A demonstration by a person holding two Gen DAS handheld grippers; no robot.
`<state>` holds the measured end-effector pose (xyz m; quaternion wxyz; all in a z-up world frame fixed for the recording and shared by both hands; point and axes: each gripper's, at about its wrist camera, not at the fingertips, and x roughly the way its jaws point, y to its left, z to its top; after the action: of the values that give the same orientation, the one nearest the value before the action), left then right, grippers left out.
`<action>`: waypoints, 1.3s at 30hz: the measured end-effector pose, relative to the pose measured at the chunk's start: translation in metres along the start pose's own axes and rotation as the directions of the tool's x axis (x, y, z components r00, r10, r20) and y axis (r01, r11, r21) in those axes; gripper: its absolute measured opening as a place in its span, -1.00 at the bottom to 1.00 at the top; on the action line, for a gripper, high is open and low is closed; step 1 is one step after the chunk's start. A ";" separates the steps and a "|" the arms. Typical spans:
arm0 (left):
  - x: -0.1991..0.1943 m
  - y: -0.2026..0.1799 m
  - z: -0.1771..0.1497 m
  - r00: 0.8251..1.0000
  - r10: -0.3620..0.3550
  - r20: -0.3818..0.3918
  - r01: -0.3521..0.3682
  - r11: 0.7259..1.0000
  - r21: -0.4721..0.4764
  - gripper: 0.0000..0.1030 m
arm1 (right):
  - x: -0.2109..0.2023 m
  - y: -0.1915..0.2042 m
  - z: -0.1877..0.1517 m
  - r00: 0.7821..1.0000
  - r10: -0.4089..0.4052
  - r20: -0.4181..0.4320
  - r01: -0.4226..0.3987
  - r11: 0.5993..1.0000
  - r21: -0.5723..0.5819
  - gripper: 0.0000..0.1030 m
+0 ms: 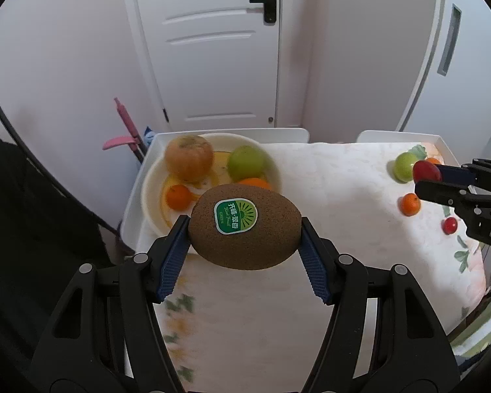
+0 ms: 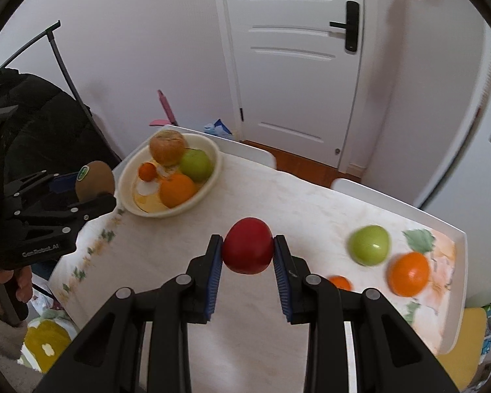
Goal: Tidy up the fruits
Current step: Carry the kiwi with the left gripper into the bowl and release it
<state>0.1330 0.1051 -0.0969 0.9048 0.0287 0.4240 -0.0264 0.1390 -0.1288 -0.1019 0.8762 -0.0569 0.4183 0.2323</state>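
Left wrist view: left gripper (image 1: pixel 244 229) clamped on a kiwi (image 1: pixel 245 226), blue ribbed pads (image 1: pixel 172 262) pressing both ends, held up above the near-left part of the table (image 1: pixel 327 180).
Kiwi look: fat oval, brown fuzzy skin, green and white sticker (image 1: pixel 235 215) facing the camera.
Bowl (image 1: pixel 147 190): cream, round, smooth rim, sits far left on the table; inside are a brownish russet apple (image 1: pixel 189 157), a green apple (image 1: pixel 247 163), a small mandarin (image 1: pixel 179 196) and part of an orange (image 1: pixel 253 182) peeking over the kiwi.
Right wrist view: right gripper (image 2: pixel 248 252) squeezed narrow around a red plum-like fruit (image 2: pixel 248 249), smooth and glossy, lifted off the table.
Loose fruit, right side: green apple (image 2: pixel 370 245), big orange (image 2: pixel 409 273), small mandarin (image 2: pixel 340 282) half hidden behind a gripper finger, all a bit blurred.
Extra: a tiny red round fruit (image 1: pixel 449 225) shows near the right edge in the left wrist view.
Table cover: pale cloth (image 2: pixel 278 196) with faded leaf prints, white raised edge around it.
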 end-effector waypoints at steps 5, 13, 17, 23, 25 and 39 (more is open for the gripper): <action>0.011 0.031 0.003 1.000 -0.011 -0.007 0.012 1.000 0.021 0.34 | 0.017 0.027 0.011 1.000 0.015 -0.003 -0.015 1.000 0.009 -0.45; 0.046 0.069 0.005 0.999 -0.032 -0.035 0.034 0.997 0.062 0.34 | 0.050 0.062 0.026 0.999 0.019 -0.026 -0.018 1.000 0.025 -0.45; 0.067 0.078 0.005 0.998 -0.037 -0.052 0.042 0.995 0.085 0.34 | 0.071 0.071 0.031 0.999 0.014 -0.042 -0.012 0.999 0.043 -0.45; 0.101 0.088 0.003 0.996 -0.038 -0.078 0.047 0.992 0.119 0.34 | 0.094 0.078 0.036 0.998 0.004 -0.064 0.000 0.998 0.062 -0.45; 0.109 0.088 0.002 0.995 -0.041 -0.087 0.052 0.990 0.130 0.34 | 0.098 0.080 0.037 0.998 0.001 -0.068 0.003 0.998 0.064 -0.45; 0.089 0.098 0.005 0.997 -0.069 -0.031 0.071 0.993 0.098 1.00 | 0.105 0.079 0.044 0.997 -0.021 -0.075 0.026 0.997 0.070 -0.45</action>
<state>0.2009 0.2000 -0.1598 0.8949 0.0590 0.4353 -0.0788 0.1918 -0.0083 -0.1459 0.8643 -0.0391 0.4577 0.2048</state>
